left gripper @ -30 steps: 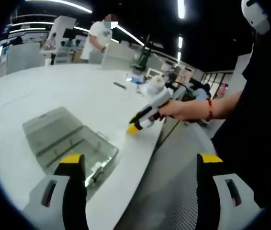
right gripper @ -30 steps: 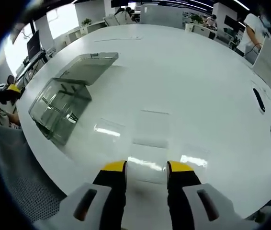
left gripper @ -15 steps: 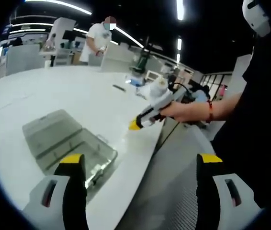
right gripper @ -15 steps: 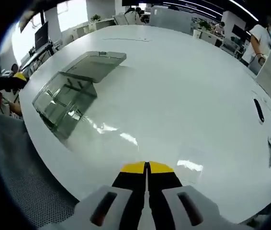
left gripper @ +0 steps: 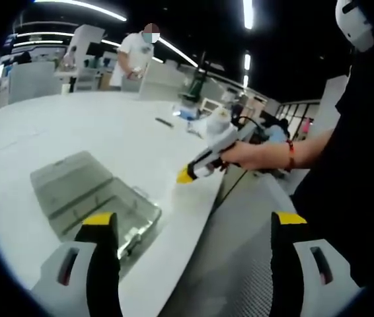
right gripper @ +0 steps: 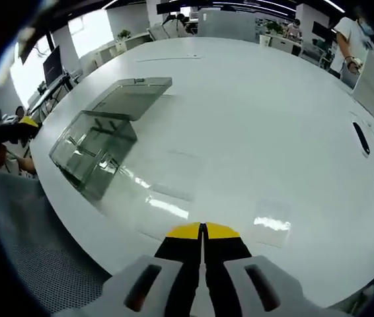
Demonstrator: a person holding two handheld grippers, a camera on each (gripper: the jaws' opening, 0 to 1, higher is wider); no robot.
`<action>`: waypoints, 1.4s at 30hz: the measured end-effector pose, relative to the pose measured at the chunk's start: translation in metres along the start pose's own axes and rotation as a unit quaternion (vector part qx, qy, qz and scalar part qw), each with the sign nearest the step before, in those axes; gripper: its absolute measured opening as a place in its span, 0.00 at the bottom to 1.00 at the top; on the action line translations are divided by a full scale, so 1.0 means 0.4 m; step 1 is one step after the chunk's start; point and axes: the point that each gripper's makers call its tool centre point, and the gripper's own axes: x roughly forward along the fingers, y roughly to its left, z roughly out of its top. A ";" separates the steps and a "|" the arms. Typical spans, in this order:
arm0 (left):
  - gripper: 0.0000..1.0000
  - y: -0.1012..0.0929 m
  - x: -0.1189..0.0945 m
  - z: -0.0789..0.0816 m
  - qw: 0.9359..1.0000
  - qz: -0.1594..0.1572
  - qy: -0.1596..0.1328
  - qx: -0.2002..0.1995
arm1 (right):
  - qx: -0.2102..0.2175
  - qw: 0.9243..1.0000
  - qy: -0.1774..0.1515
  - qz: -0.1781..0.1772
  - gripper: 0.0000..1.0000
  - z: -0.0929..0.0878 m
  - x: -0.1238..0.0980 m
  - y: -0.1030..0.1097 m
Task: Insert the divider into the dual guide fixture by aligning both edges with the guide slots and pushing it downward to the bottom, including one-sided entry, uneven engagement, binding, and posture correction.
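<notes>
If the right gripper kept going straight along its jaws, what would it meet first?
Probably the bare white table. The right gripper, jaws closed, points across it; the clear fixture box lies off to the left, though depth is unclear.

Pretty bright overall, all from long ceiling strip lights (left gripper: pixel 248 13), and they bounce hard off the glossy white table (right gripper: pixel 260 125). There's a streaky glare patch just ahead of the right claw (right gripper: pixel 202 231). Fisheye bends everything near the edges. Far background is soft and smeary, and shadows are weak, just faint under the clear box (right gripper: pixel 98 142).
</notes>
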 end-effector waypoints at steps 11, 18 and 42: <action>0.95 -0.002 0.001 -0.003 1.000 0.001 0.003 0.000 | 0.003 1.000 -0.002 0.009 0.00 0.005 0.004 0.001; 0.95 -0.003 0.002 -0.003 1.000 0.002 0.002 0.001 | 0.010 1.000 -0.007 0.016 0.05 0.012 0.006 0.007; 0.94 0.009 -0.008 -0.008 1.000 0.002 0.000 0.000 | 0.019 0.999 0.012 0.046 0.33 0.015 0.027 0.078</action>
